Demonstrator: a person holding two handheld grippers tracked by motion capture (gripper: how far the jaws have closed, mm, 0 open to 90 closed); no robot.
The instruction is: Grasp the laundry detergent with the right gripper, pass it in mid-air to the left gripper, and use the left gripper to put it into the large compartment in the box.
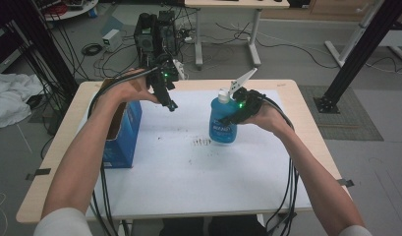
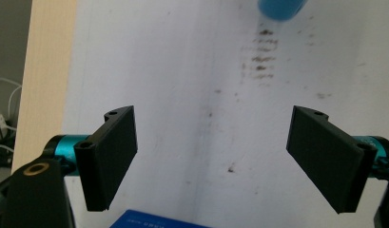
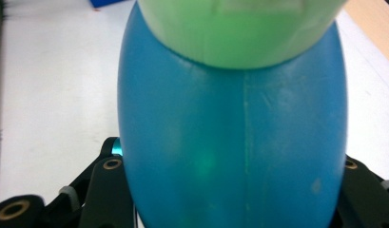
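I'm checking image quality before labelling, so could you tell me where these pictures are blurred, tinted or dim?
High view: dim, even room light, with green indicator glows on both grippers. Left gripper view: sharp on the black pads and the stained white sheet. Right gripper view: the blue bottle sits too close, soft, and its upper part is washed green.
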